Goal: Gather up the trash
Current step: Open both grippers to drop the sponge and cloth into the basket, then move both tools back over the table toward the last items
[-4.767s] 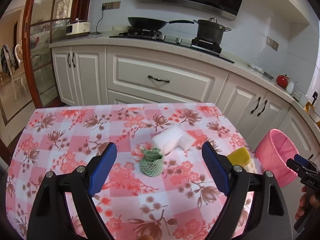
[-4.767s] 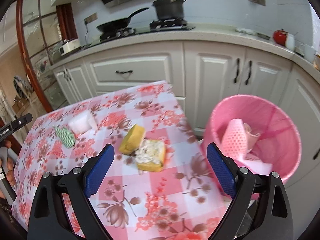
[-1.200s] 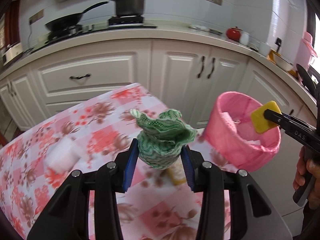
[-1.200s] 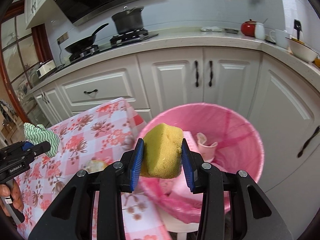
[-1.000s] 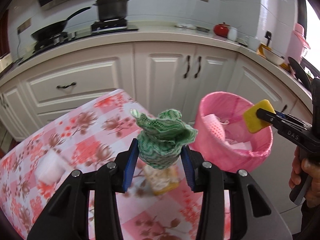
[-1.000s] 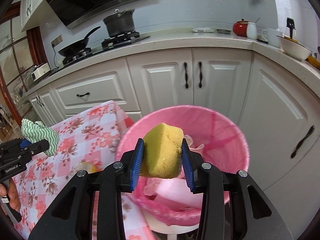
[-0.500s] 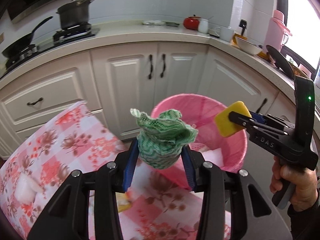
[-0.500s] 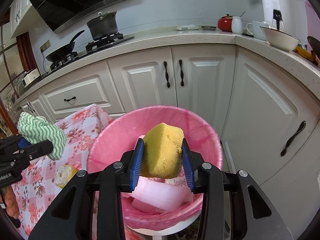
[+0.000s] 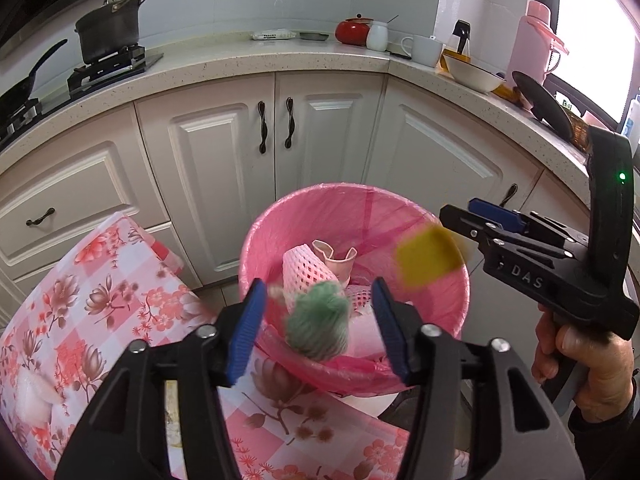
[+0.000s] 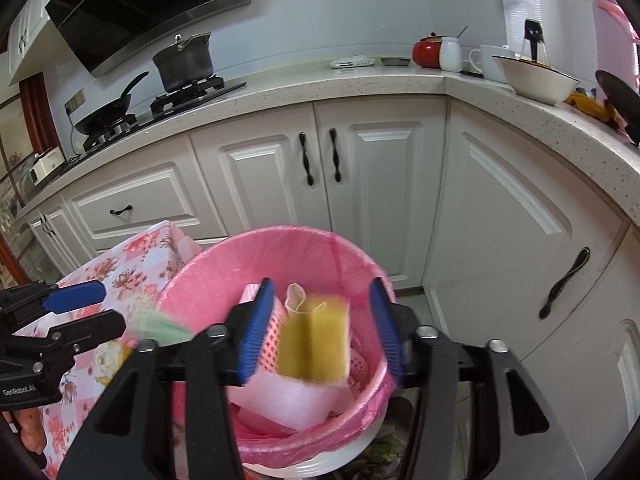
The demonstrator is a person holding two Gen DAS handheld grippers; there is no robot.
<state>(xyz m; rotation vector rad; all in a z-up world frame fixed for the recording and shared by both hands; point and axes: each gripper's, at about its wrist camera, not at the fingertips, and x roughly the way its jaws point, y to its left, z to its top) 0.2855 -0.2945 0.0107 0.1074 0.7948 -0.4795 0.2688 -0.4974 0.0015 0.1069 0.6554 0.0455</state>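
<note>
Both grippers [image 9: 318, 330] [image 10: 320, 328] just opened; cloth [image 9: 318, 326], sponge [image 10: 314, 338] loose between jaws

I count two grippers [image 9: 318, 326] [image 10: 320, 330], one pink bin [image 9: 452, 312], one yellow sponge [image 10: 314, 340], one green cloth [image 9: 318, 326], two pans on the stove [image 10: 184, 62].

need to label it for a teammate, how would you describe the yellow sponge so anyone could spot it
Find the pink-lined trash bin standing by the white cabinets, beside the flowered table. Over its mouth, between the open blue pads of the right gripper, hangs the yellow sponge, motion-blurred and gripped by nothing. It is the only yellow block there; the other loose piece is a green cloth.
</note>
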